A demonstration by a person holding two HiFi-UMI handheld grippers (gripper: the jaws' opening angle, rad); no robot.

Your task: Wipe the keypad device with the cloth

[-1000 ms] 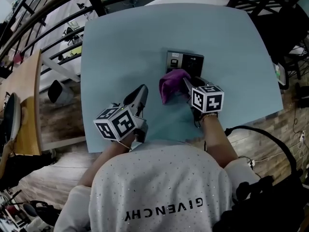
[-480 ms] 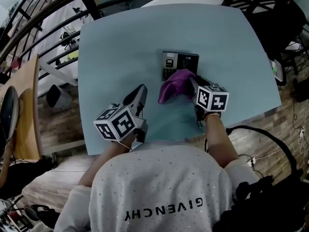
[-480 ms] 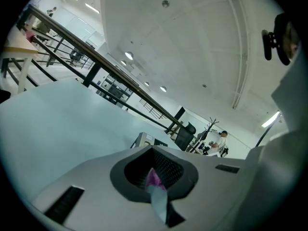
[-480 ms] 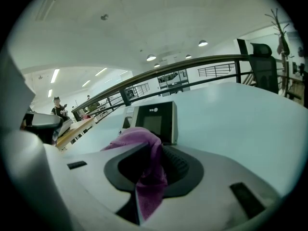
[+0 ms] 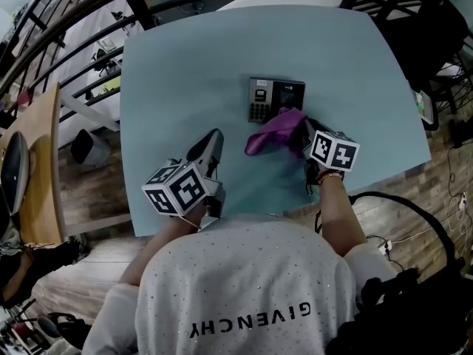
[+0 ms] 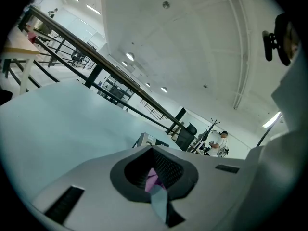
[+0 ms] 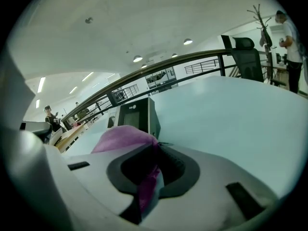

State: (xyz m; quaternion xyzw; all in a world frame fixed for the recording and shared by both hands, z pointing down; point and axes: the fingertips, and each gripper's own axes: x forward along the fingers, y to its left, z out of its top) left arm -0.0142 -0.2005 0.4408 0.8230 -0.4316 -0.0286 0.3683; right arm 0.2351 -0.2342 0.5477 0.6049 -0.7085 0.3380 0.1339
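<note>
A big light blue tabletop [image 5: 185, 65] fills most of the head view. A person in a white top [image 5: 244, 287] leans over its near edge. Brown wooden floor [image 5: 89, 183] shows on the left, past the tabletop.

The person holds one tool in each hand. The left gripper [image 5: 213, 137] sits on the near left part of the tabletop, well apart from the other things. Its marker cube [image 5: 181, 188] is close to the person's body. In the left gripper view, the fingers [image 6: 166, 167] of the left gripper [image 6: 156, 189] are closed together, and nothing is held between them. Only a thin slit is left, and a bit of purple and blue shows through it from far off.

The right gripper [image 5: 301, 129] is on the right, with its marker cube [image 5: 334, 150] behind it. Its fingers [image 7: 171, 170] are closed tight on the cloth.

The keypad device [image 5: 276, 97] lies flat near the middle of the tabletop. It is a dark box with a small screen and rows of little keys on its left side. In the right gripper view the keypad device [image 7: 137, 117] is just past the fingers.

The cloth [image 5: 270, 133] is purple and bunched up. It reaches from the right gripper toward the left. Its top end covers the near right corner of the keypad device. The rest hangs over the tabletop just in front of the device.
</note>
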